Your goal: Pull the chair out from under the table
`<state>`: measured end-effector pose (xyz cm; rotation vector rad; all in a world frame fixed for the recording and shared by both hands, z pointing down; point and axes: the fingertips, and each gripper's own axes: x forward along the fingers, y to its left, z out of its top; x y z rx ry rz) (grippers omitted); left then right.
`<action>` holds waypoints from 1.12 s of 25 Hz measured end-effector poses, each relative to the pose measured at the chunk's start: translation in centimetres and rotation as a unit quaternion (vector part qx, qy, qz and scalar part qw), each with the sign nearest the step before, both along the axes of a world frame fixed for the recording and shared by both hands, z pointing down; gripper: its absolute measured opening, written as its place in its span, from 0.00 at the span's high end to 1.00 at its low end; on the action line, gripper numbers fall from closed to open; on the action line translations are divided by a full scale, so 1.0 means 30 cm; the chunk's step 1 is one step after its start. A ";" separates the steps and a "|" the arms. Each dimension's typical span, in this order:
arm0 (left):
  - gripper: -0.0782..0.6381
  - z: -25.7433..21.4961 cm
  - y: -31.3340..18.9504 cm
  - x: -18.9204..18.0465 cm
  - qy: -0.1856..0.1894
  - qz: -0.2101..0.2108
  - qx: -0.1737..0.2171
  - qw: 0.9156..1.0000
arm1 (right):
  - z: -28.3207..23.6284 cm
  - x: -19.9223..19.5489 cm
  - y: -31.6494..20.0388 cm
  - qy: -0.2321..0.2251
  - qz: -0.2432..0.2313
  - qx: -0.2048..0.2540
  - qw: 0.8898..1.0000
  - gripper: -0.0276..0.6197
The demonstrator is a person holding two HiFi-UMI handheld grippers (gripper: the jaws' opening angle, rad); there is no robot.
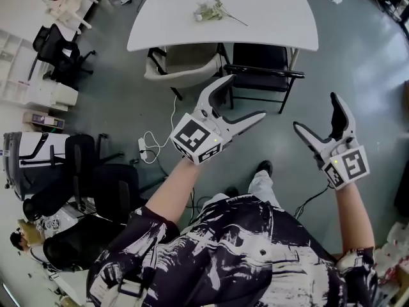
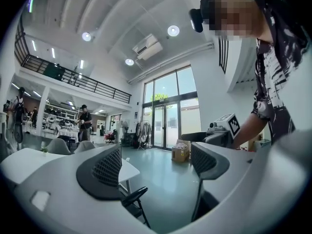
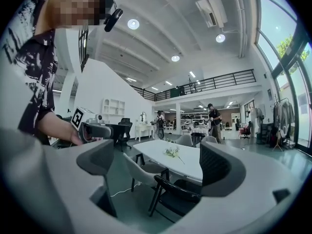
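Observation:
A black chair (image 1: 262, 69) stands tucked under the near right side of the white table (image 1: 281, 27), beside a beige chair (image 1: 176, 66). My left gripper (image 1: 245, 98) hangs open above the floor just in front of the black chair, touching nothing. To the right and nearer me, my right gripper (image 1: 315, 112) is also open and empty. The right gripper view looks between its open jaws at the table (image 3: 190, 167), the beige chair (image 3: 139, 172) and the black chair (image 3: 178, 194). The left gripper (image 2: 156, 167) view catches only the black chair's edge (image 2: 134, 197).
Flowers (image 1: 214, 9) lie on the table. Black office chairs (image 1: 86, 171) and white shelving (image 1: 29, 85) crowd the left side. A power strip with a white cable (image 1: 144, 147) lies on the floor left of my left arm. A cardboard box (image 2: 180, 153) sits by the glass doors.

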<state>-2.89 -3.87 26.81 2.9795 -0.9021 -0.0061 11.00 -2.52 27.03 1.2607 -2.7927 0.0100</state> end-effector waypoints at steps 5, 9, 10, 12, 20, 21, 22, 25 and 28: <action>0.30 0.000 -0.166 0.090 -0.013 -0.026 0.005 1.000 | 0.031 0.102 -0.197 0.014 -0.036 -0.011 0.999 0.18; 0.30 0.029 -0.258 0.120 -0.026 -0.032 -0.006 0.999 | 0.074 0.140 -0.327 0.041 -0.054 -0.019 0.998 0.18; 0.30 0.054 -0.279 0.122 -0.033 -0.029 -0.010 0.999 | 0.100 0.143 -0.357 0.049 -0.057 -0.021 0.997 0.18; 0.30 0.123 -0.323 0.123 -0.055 -0.021 -0.020 0.998 | 0.177 0.145 -0.414 0.067 -0.063 -0.030 0.995 0.18; 0.30 0.517 -0.584 0.073 -0.227 0.010 -0.035 0.973 | 0.625 0.181 -0.638 0.282 -0.105 -0.066 0.951 0.19; 0.30 0.600 -0.615 0.059 -0.263 0.021 -0.036 0.964 | 0.701 0.180 -0.659 0.317 -0.116 -0.067 0.939 0.19; 0.30 0.685 -0.643 0.045 -0.295 0.033 -0.040 0.954 | 0.775 0.176 -0.678 0.348 -0.129 -0.069 0.926 0.19; 0.30 0.908 -0.729 0.020 -0.367 0.067 -0.053 0.926 | 0.983 0.172 -0.742 0.427 -0.165 -0.073 0.886 0.19; 0.30 1.084 -0.814 0.009 -0.428 0.097 -0.051 0.897 | 1.185 0.182 -0.805 0.492 -0.197 -0.082 0.844 0.19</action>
